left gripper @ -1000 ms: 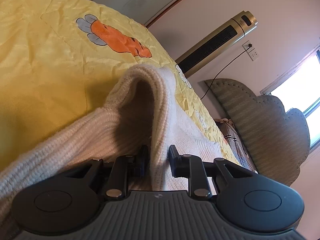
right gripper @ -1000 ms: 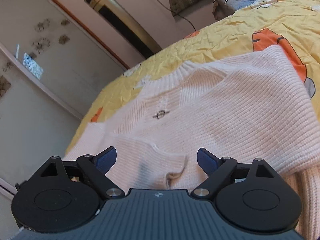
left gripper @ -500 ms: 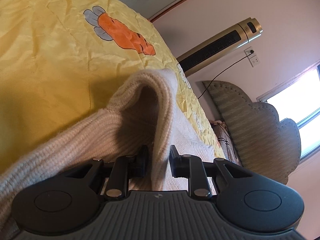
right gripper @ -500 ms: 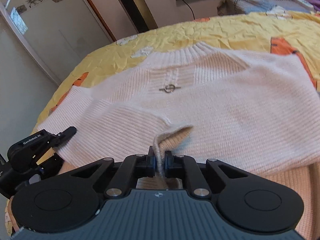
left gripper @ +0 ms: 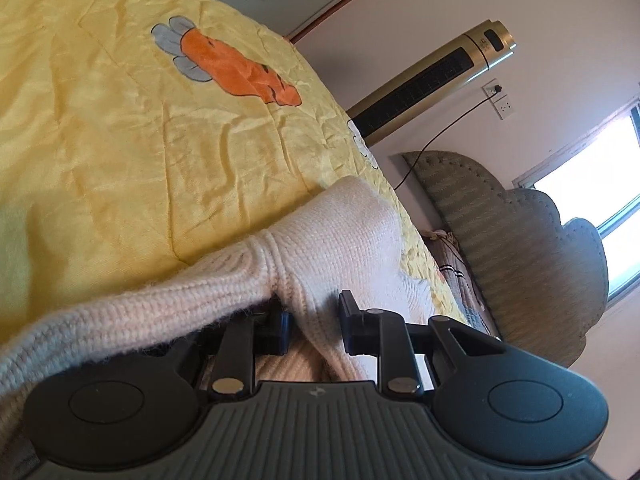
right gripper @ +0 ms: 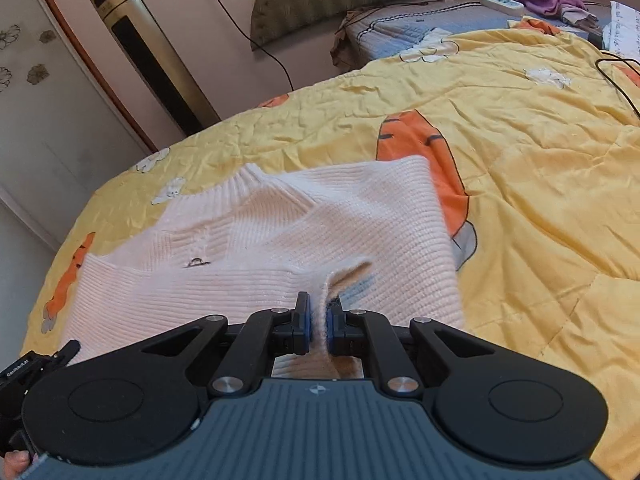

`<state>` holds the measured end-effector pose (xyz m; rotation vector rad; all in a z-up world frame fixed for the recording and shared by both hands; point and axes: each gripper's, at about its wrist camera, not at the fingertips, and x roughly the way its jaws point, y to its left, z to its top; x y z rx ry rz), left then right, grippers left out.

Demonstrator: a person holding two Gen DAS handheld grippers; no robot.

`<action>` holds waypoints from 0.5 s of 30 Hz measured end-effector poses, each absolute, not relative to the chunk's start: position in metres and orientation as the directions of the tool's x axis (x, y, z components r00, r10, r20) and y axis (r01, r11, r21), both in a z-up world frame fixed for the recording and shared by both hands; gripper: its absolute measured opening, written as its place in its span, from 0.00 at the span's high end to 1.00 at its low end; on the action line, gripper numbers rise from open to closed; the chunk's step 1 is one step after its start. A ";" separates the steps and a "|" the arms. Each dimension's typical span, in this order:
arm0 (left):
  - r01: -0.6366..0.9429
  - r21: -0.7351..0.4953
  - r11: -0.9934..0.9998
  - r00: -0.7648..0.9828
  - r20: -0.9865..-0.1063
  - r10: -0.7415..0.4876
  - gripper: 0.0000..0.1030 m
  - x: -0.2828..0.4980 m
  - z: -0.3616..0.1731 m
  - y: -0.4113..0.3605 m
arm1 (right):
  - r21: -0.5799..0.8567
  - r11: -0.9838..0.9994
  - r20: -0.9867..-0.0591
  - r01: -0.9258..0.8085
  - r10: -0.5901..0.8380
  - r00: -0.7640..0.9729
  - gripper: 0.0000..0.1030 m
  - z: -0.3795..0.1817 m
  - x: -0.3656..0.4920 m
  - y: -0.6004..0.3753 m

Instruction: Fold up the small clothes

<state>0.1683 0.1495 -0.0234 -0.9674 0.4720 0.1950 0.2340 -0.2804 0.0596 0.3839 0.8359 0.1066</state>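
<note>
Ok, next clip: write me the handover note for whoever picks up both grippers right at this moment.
Left gripper: shut on a thick bunch of the pale pink sweater at its ribbed edge.
Right gripper: shut on a pinched fold of the same sweater.
Sweater lies spread on the yellow quilt, collar toward the far end, near part lifted in both grips.
Done: both grips taken.
Left: carry the held part over the body to make the fold, lay it flat, release; any further folds.

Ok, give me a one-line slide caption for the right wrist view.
Right gripper pinches the near edge of a pale pink knit sweater spread on a yellow carrot-print quilt.
</note>
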 end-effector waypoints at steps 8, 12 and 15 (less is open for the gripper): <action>-0.370 -0.690 0.621 0.869 -0.493 -0.030 0.77 0.172 -0.020 0.140 | 0.378 0.916 -0.691 0.133 0.184 0.699 0.91 0.059 0.242 -0.310; -0.372 -0.644 0.669 0.862 -0.507 -0.009 0.78 0.174 -0.018 0.135 | 0.374 0.921 -0.671 0.107 0.189 0.717 0.93 0.046 0.231 -0.307; -0.369 -0.602 0.708 0.855 -0.518 0.005 0.78 0.176 -0.014 0.130 | 0.338 0.931 -0.706 0.138 0.154 0.691 0.89 0.030 0.235 -0.310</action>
